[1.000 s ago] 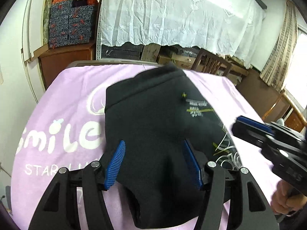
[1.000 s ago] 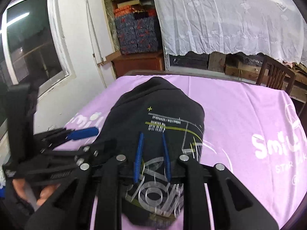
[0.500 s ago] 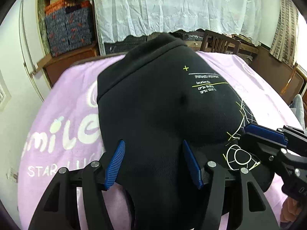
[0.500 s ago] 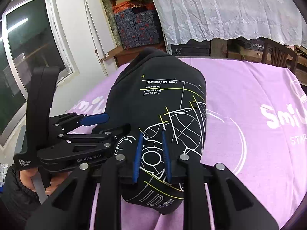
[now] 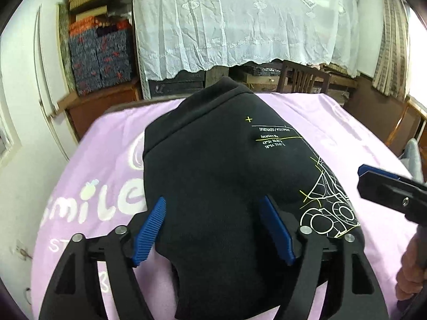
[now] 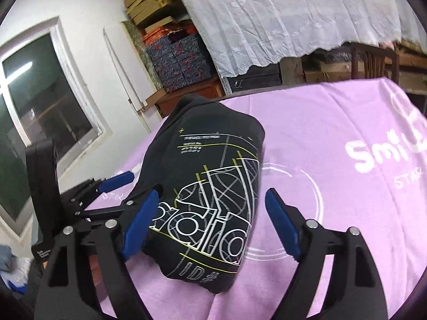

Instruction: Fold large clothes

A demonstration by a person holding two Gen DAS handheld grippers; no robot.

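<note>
A folded black sweatshirt (image 5: 213, 176) with a white and yellow line print lies bunched on the purple cloth (image 5: 106, 165); it also shows in the right wrist view (image 6: 210, 181). My left gripper (image 5: 213, 229) is open, its blue pads on either side of the garment's near edge, which bulges between them. My right gripper (image 6: 210, 224) is open just above the printed end of the garment, holding nothing. The left gripper shows in the right wrist view (image 6: 117, 181); the right gripper's tip shows in the left wrist view (image 5: 384, 186).
The purple cloth (image 6: 347, 138) with white "Smile" lettering covers the table. Behind it stand a lace-draped shelf (image 5: 240, 26), stacked patterned boxes (image 5: 101, 58) on a wooden cabinet, and a wooden chair (image 5: 301, 77). A window (image 6: 40, 112) is at the left.
My right gripper was shut on the garment's printed end and has opened and let go. The garment rose and then settled back on the cloth. My left gripper stayed open around it.
</note>
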